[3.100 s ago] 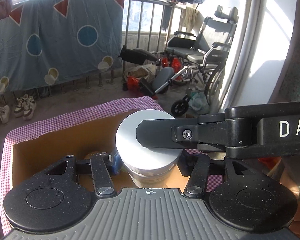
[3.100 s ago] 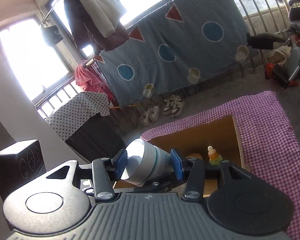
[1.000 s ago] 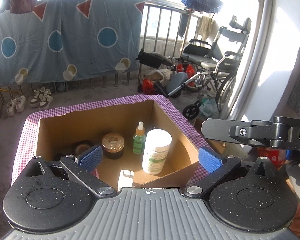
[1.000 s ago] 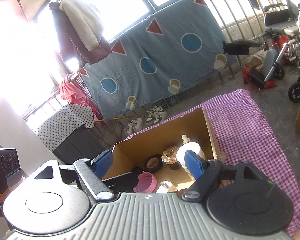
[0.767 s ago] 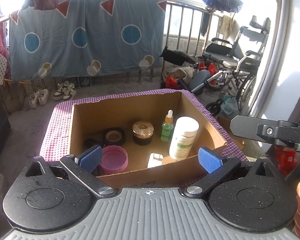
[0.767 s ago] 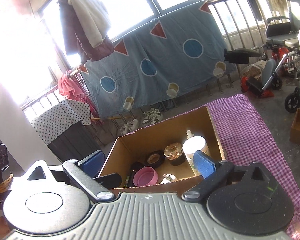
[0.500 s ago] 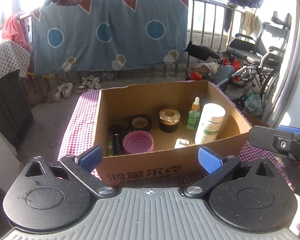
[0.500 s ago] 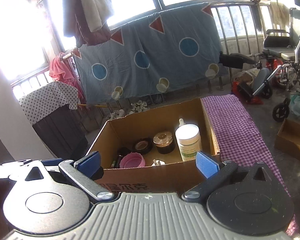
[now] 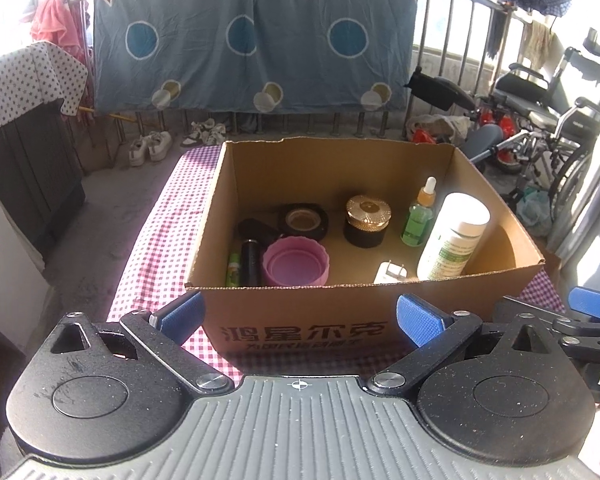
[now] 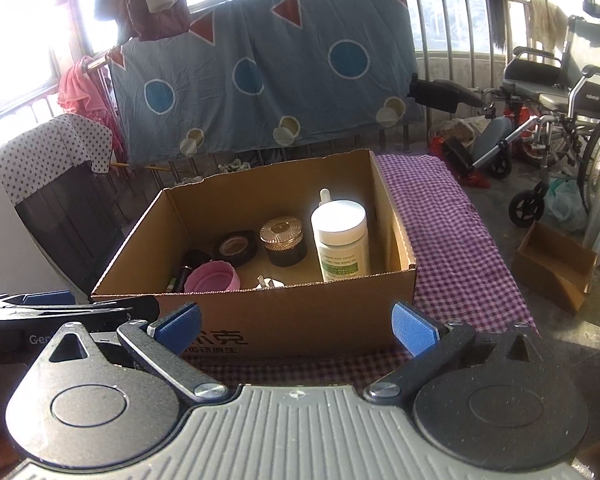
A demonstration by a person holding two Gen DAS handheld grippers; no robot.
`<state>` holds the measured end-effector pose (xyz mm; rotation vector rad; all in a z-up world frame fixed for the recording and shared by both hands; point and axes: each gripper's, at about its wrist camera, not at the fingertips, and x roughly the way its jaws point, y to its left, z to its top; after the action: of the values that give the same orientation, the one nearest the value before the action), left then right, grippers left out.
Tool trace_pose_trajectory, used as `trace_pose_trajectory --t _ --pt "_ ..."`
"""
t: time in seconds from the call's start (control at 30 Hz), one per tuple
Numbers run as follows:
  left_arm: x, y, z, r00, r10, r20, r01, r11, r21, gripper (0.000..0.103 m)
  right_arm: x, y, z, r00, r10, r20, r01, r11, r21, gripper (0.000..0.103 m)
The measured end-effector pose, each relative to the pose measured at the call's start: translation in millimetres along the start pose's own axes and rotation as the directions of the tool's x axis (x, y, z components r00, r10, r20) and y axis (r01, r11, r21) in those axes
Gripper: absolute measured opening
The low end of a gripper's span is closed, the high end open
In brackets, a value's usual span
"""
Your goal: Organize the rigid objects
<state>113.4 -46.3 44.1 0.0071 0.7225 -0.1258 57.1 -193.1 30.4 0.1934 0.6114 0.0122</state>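
On the checked cloth (image 9: 156, 240), a cardboard box (image 9: 300, 328) is sitting with a white bottle (image 9: 452, 236), green dropper bottle (image 9: 418, 218), gold-lidded jar (image 9: 367, 220), tape roll (image 9: 304, 220) and pink cup (image 9: 296, 266) standing inside. The left gripper (image 9: 300, 318) and right gripper (image 10: 294, 326) are hovering before it, jaws spread wide and gripping nothing; the right jaws have just been opening.

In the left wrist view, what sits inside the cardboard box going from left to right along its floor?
Small green tube → dark cylinder → pink cup → gold-lidded jar → white plug adapter → green dropper bottle → white bottle. The black tape roll overlaps behind the cup, so it is left out.
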Motion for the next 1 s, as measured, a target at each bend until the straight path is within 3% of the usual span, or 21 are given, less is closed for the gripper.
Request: trace_pose_trajectory --t 0.37,1.0 --pt "4.0 6.1 -0.1 0.999 0.047 -0.024 -0.047 0.998 -0.028 0.102 15.4 2.1 8.2 0.999 -0.037 -0.014 0.036 0.999 -0.041 0.103" --pt "3.0 15.2 0.8 0.996 0.085 -0.027 -0.086 0.996 -0.017 0.102 19.2 9.9 10.0 0.999 -0.033 -0.032 0.031 0.997 -0.067 0.103"
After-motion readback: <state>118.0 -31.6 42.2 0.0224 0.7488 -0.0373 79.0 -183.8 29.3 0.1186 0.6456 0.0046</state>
